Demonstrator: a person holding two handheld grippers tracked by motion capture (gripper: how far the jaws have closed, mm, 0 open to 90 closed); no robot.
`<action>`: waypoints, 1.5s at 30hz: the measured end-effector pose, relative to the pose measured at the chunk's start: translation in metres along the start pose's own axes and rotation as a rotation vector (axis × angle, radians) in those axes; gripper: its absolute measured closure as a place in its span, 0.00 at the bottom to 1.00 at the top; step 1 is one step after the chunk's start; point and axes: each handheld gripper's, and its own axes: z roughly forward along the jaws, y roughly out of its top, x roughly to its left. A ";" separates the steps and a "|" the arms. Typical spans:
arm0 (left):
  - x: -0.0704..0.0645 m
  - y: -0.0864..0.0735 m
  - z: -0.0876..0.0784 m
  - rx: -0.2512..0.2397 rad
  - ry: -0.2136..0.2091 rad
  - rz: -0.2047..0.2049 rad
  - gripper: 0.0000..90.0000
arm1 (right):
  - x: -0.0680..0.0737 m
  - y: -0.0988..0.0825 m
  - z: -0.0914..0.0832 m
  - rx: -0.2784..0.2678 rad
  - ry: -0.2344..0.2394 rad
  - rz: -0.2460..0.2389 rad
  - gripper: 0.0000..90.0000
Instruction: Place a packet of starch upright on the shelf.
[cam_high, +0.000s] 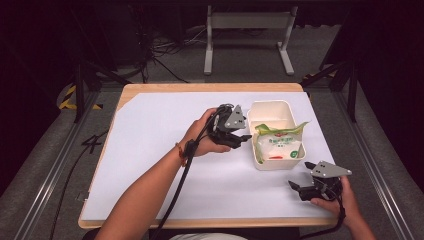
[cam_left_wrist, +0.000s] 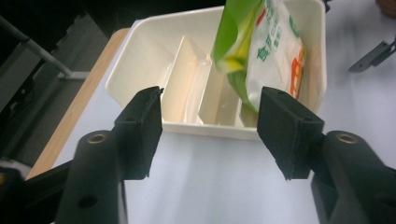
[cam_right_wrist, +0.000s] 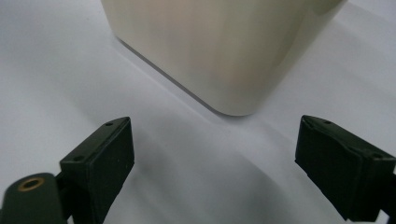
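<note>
Bag (cam_high: 278, 142) of green-and-white packaged goods lies in the cream bin (cam_high: 270, 107), filling the near part of it and leaning against the wall on the person's right, with its green top edge poking above the rim. The placing suggests it has been dropped in there to be stored, propped on edge beside the dividers rather than laid flat.

Left tongs (cam_high: 244, 136) hover just beside the bin's left wall, jaws parted with nothing between them, the pads clear of the bag. My guess is that the bag has been let go and the hand is about to draw off. Right tongs (cam_high: 294, 188) rest low on the white desk (cam_high: 150, 150) near the bin's front corner, also spread wide and empty, seemingly waiting, perhaps ready to steady the bin.

From the high view the whole layout reads plainly: both hands, bin, bag, desk edge. The left gripper view adds the bin's inside, where thin upright dividers (cam_left_wrist: 187, 74) form slots, and the bag (cam_left_wrist: 275, 51) stands in the end one. The right gripper view gives the bin's rounded outer corner (cam_right_wrist: 233, 56) close up, untouched by the jaws.
</note>
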 end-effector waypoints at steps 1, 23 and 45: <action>0.000 -0.002 0.000 0.002 0.002 -0.004 0.43 | 0.000 0.000 0.000 0.000 0.000 -0.001 0.13; -0.010 -0.067 -0.016 0.068 0.092 -0.094 0.11 | 0.001 0.001 0.000 0.001 -0.003 -0.006 0.13; -0.020 -0.128 -0.051 0.149 0.153 -0.120 0.09 | 0.002 0.002 0.000 -0.003 -0.008 -0.013 0.13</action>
